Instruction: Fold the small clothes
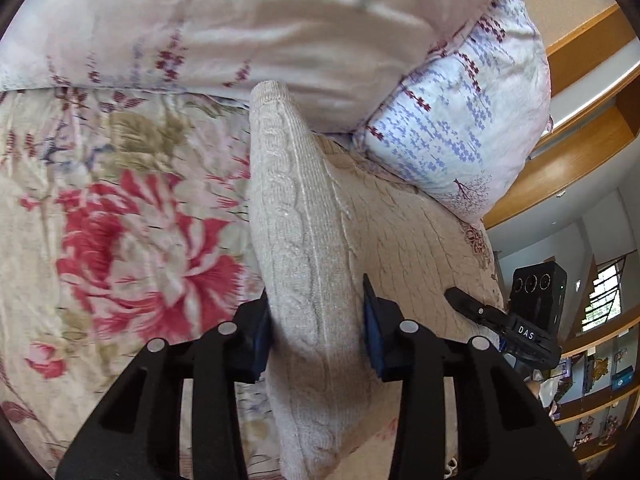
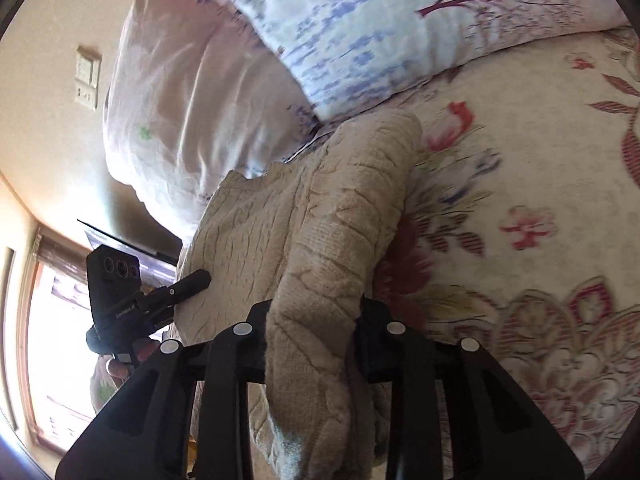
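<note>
- While my left gripper (image 1: 316, 336) pinches one fold of the beige sweater (image 1: 304, 240), my right gripper (image 2: 312, 332) pinches another, lifted over the flowered bedspread (image 1: 120, 220).
- At twelve o'clock the pink pillow (image 1: 240, 28) crowds the sweater's far end.
- The blue-patterned pillow (image 1: 460, 120) presses in at two o'clock.

Sweater (image 1: 308, 240): beige cable-knit, matt, ribbed and nubbly. Left gripper (image 1: 316, 336): matt black plastic, dull silver pins, blue pads (image 1: 374, 336). Right gripper (image 2: 312, 340): same matt black plastic. Bedspread (image 1: 120, 220), 9 o'clock: floral printed cloth, crinkled. Pillows (image 1: 460, 128), 1 o'clock: smooth printed cotton, faint sheen. Shelving (image 1: 580, 152), 3 o'clock: glossy varnished wood.
</note>
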The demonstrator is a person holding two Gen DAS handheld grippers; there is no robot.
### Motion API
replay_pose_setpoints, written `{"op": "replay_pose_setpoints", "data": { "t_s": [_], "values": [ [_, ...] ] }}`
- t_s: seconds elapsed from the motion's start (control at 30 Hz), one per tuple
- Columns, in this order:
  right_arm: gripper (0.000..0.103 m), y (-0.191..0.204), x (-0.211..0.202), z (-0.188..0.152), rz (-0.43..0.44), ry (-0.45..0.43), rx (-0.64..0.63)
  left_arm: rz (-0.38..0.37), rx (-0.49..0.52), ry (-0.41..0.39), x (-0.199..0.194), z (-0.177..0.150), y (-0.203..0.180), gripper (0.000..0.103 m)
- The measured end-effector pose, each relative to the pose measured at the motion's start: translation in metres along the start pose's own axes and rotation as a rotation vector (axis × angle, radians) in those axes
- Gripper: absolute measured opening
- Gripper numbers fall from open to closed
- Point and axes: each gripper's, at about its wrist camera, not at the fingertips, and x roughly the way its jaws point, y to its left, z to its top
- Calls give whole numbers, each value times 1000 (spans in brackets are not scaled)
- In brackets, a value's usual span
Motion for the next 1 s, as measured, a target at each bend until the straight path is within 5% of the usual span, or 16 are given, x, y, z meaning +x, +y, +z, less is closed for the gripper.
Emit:
{"op": "replay_pose_setpoints", "data": {
  "t_s": [0.2, 0.3, 0.4, 0.43, 0.5, 0.53, 0.63, 0.8, 1.0],
  "values": [
    [46, 9, 3, -5, -87, -7, -55, 115, 32, -38, -13, -7, 34, 58],
    [52, -2, -20, -1, -88, -95, -30, 177, 134, -151, -37, -15, 17, 59],
    [52, -13, -24, 4, -56, -117, 20, 161, 220, -246, -54, -26, -8, 69],
    [48, -11, -19, 5, -58, -113, 14, 141, 251, -256, -55, -29, -17, 72],
    [17, -1, -8, 3, -84, -120, -45, 116, 316, -247, -54, -37, -34, 75],
    [11, 6, -10, 2, -121, -152, -87, 114, 344, -235, -49, -39, -44, 76],
    [9, 15, -20, 4, -209, -228, -137, 110, 382, -188, -33, -45, -55, 76],
    [9, -5, -14, 4, -326, -190, -112, 116, 384, -138, -15, -56, -52, 75],
    [9, -4, -6, 1, -409, -157, -145, 241, 462, -149, 10, -71, -58, 75]
  ]
}}
